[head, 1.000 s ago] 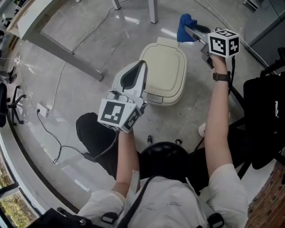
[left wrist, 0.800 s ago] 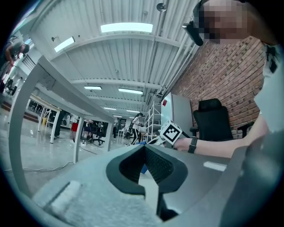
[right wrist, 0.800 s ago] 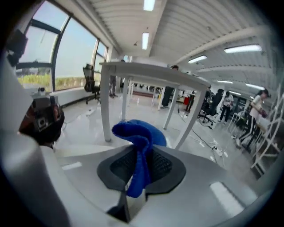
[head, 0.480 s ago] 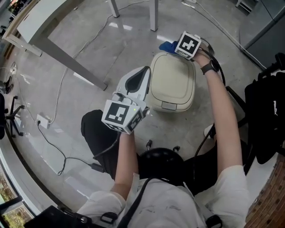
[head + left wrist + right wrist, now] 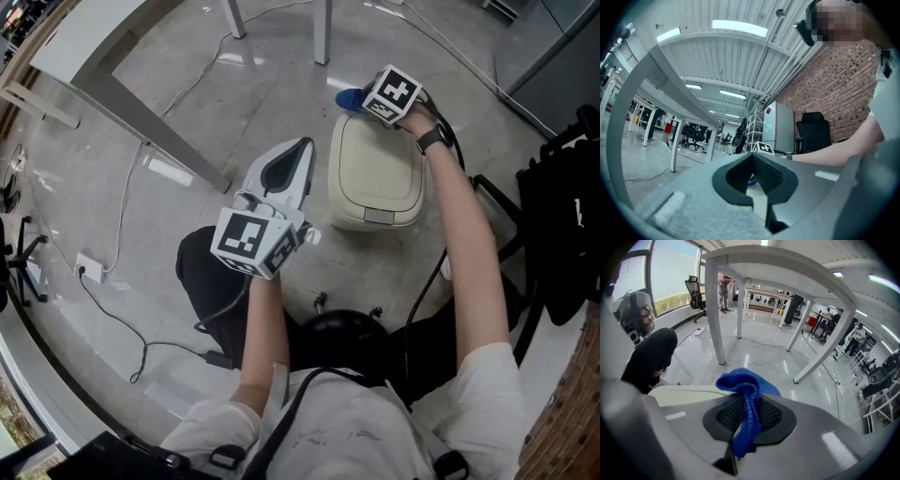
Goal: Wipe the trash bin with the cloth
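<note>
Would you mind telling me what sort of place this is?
Most likely an open-plan office or lab workspace: white desks stand on a polished floor, an office chair sits by the window, and a brick wall runs along one side.

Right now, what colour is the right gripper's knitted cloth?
Knitted cloth: bright blue, clearest in right gripper view.

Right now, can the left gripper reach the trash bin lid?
Probably yes. The left gripper hangs just beside the trash bin lid, at its left edge, with nothing between them; the right gripper, clamping the blue cloth, sits at the far edge.
</note>
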Motion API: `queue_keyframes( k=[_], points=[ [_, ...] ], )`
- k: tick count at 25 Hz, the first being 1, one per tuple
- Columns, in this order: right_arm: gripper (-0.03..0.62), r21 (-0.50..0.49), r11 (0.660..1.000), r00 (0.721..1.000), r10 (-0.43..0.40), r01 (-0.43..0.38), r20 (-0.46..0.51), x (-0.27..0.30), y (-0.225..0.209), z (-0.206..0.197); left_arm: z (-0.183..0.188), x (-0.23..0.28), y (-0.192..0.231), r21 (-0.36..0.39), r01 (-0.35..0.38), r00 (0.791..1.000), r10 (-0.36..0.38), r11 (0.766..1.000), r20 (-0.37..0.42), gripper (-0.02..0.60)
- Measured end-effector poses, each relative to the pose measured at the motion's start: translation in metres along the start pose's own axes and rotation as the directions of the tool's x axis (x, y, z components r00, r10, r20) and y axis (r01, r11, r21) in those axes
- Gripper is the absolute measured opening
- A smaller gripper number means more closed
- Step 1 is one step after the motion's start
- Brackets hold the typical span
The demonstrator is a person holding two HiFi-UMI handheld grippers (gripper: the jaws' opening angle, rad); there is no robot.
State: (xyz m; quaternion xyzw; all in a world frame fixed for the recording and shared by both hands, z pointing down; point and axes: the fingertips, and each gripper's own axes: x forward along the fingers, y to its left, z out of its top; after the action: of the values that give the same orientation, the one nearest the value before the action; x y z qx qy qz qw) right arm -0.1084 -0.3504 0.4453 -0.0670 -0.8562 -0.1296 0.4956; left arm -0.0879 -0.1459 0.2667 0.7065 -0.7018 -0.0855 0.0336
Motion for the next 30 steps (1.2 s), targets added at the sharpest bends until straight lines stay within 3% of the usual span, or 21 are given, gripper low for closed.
queue_keyframes(
  k=[3,8,16,23,27,30],
  points=[
    [0.054,-0.060,0.997,0.999,0.041,-0.042,-0.025,0.007,0.022,0.019,0.003,-0.009,0.004,-0.009,-0.002,1.000,0.003,1.000,0.019,0.000],
    [0.054,-0.171,0.969,0.984,0.172,-0.179,-0.053,0.017,0.088,0.038,0.008,-0.026,0.006,-0.022,-0.032,0.999,0.033,0.999,0.039,0.000],
    [0.054,-0.360,0.869,0.940,0.325,-0.339,-0.101,0.010,0.210,0.030,0.027,-0.041,0.004,0.015,-0.050,0.997,0.049,0.999,0.060,0.000],
    [0.054,-0.441,0.818,0.925,0.368,-0.368,-0.088,-0.028,0.275,0.006,0.018,-0.036,-0.004,-0.007,-0.021,0.999,0.021,1.000,0.048,0.000],
    [0.055,-0.446,0.819,0.927,0.367,-0.362,-0.078,-0.064,0.291,-0.023,0.013,-0.025,-0.015,-0.018,0.014,0.999,-0.014,1.000,0.047,0.000],
    [0.054,-0.418,0.839,0.932,0.355,-0.349,-0.066,-0.092,0.291,-0.055,0.010,-0.014,-0.022,-0.025,0.034,0.999,-0.033,0.999,0.039,0.000]
  ],
)
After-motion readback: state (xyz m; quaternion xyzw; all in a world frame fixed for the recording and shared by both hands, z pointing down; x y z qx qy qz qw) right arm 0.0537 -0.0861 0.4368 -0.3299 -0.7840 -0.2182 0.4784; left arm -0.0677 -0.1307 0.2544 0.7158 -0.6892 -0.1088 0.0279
